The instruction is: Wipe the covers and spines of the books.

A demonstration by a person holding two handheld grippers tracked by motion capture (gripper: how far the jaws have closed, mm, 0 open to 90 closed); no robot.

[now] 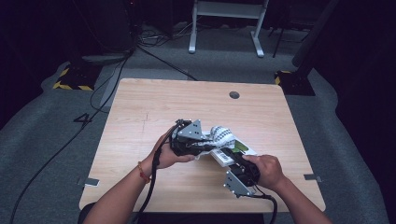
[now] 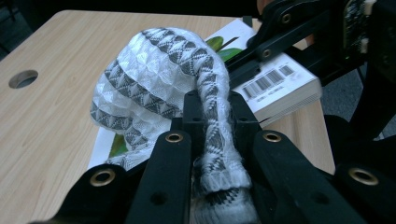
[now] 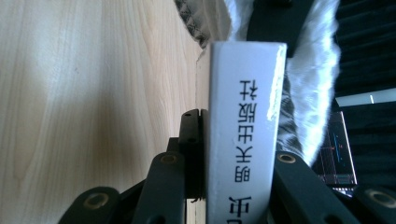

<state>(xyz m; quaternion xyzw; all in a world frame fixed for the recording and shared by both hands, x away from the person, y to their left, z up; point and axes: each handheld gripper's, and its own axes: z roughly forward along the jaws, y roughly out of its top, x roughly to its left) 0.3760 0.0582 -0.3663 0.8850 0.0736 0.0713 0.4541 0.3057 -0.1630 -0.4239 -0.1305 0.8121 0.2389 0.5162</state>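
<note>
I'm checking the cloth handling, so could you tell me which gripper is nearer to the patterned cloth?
Left. The left gripper is shut on the patterned cloth; the right gripper grips the book beside it.

A light wooden table [image 1: 140, 112] bears a white book [image 1: 233, 151] near its middle

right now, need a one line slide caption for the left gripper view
Left gripper shut on a white-and-grey patterned knit cloth draped over a white barcoded book on the light wooden table.
</note>
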